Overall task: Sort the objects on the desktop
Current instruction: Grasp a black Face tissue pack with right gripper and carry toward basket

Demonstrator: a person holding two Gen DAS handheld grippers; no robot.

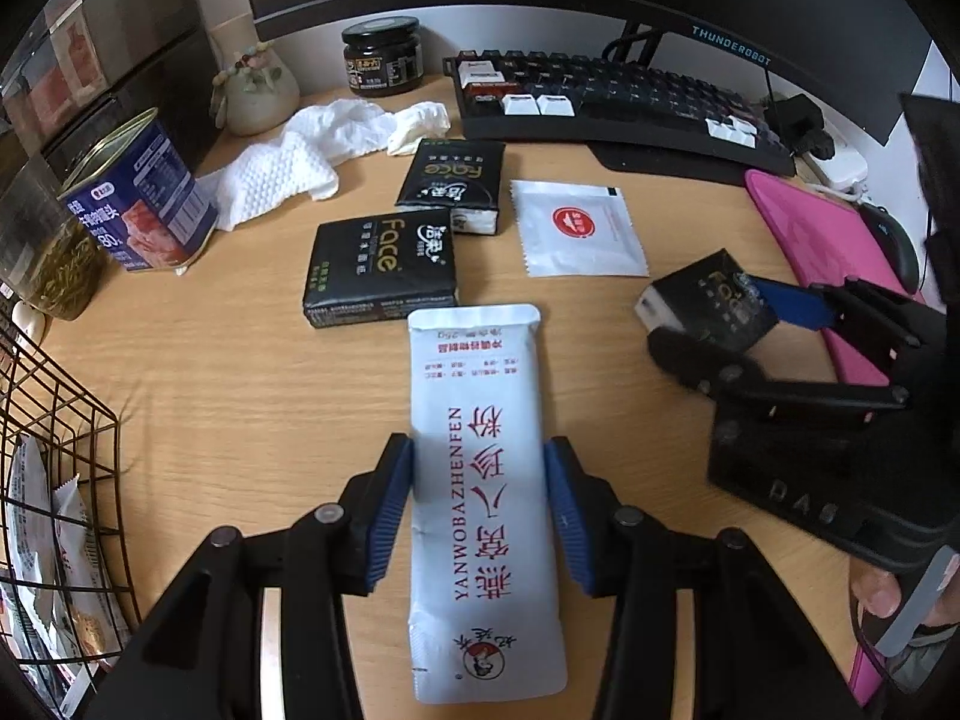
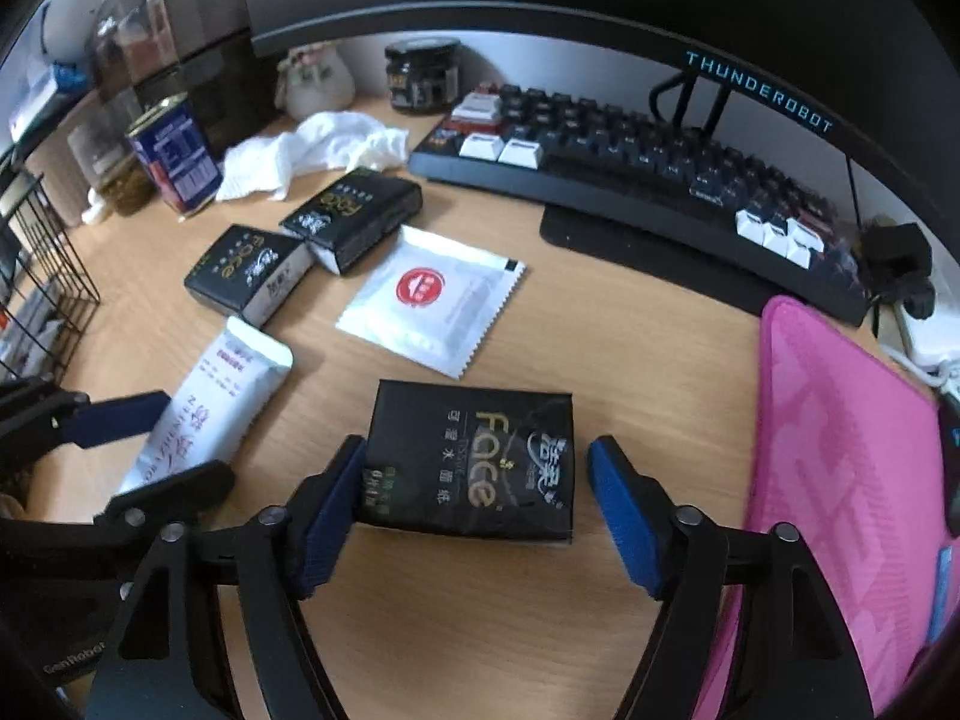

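- We hold the left hand-held gripper [image 1: 479, 516] pinching a long white sachet with red lettering [image 1: 483, 480]; both blue pads [image 1: 390, 510] press its long edges, and it lies over the light wooden desk [image 1: 240, 396].
- Our right hand-held gripper [image 2: 477, 510] stands spread around a black tissue pack with gold "Face" lettering [image 2: 474, 456]. Its left blue pad [image 2: 333, 510] touches the pack's edge, while the right pad stands apart from it, so the pack is not clamped.
- Two more black tissue packs [image 1: 381, 270] lie just beside each other near the middle of the desk.
- A flat square white packet with a red round logo [image 1: 579, 228] lies just right of them.
- A crumpled white cloth [image 1: 312, 156] sits behind, near a blue tin can [image 1: 144, 198] and a dark glass jar [image 1: 382, 57].
- A black wire basket [image 1: 54, 468] holding packets stands at the left edge.
- A dark keyboard [image 2: 630, 162] sits under the monitor, with a pink mat [image 2: 840, 450] at the right.
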